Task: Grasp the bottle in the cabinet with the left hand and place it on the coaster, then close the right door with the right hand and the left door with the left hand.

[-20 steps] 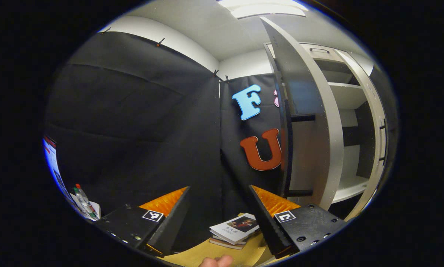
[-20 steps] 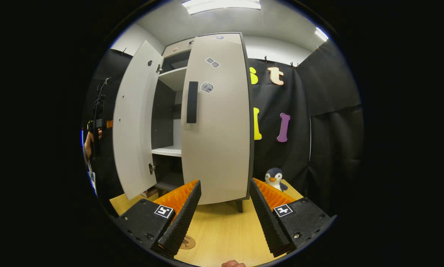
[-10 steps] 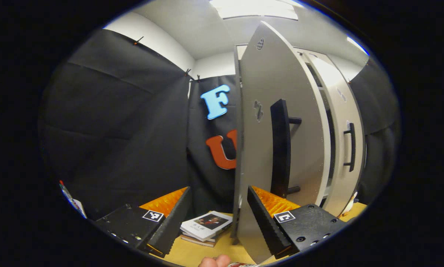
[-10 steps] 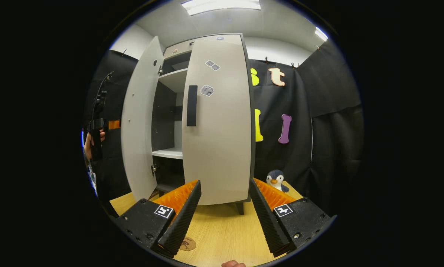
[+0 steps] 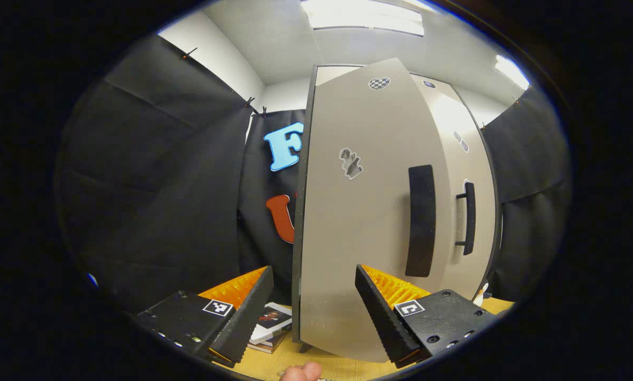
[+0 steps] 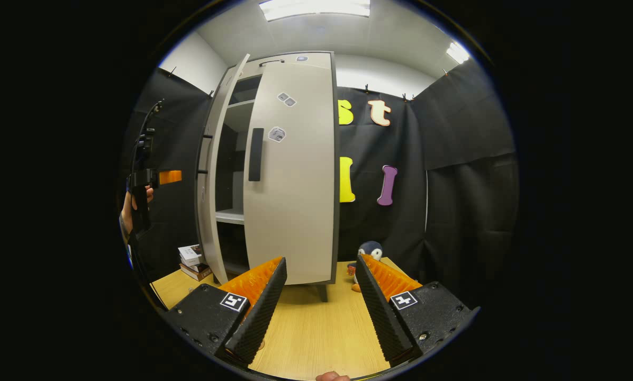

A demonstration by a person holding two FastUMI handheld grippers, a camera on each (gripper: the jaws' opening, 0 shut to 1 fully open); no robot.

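The tall pale grey cabinet (image 6: 290, 174) stands on the light wooden bench (image 6: 316, 333), toward its back edge, against the black cloth wall. Its right door (image 6: 295, 180), flat and grey with a black vertical bar handle (image 6: 256, 154) and a few small stickers, lies flush with the cabinet front. The left door (image 6: 216, 174) hangs partly open in the right gripper view, seen almost edge-on, and a white shelf (image 6: 231, 215) and dark interior show in the gap between the two doors.

In the left gripper view the left door (image 5: 364, 211) is seen face-on just ahead, with its own broad black handle (image 5: 421, 219) and a checkered sticker near the top.

The left gripper (image 5: 314, 304) is close to that door, fingers spread apart with nothing between them; I cannot tell whether either finger touches the panel. From the right gripper view it (image 6: 165, 177) is held up in a person's hand (image 6: 134, 203) to the left of the cabinet, near the open door's edge.

The right gripper (image 6: 316, 299) hovers over the front of the bench, fingers spread wide and empty, well back from the cabinet.

A small stack of books (image 6: 192, 262) lies on the bench at the cabinet's left foot, and a plush penguin toy (image 6: 367, 251) sits near the back right corner, partly hidden by a finger. I cannot make out the bottle or the coaster.
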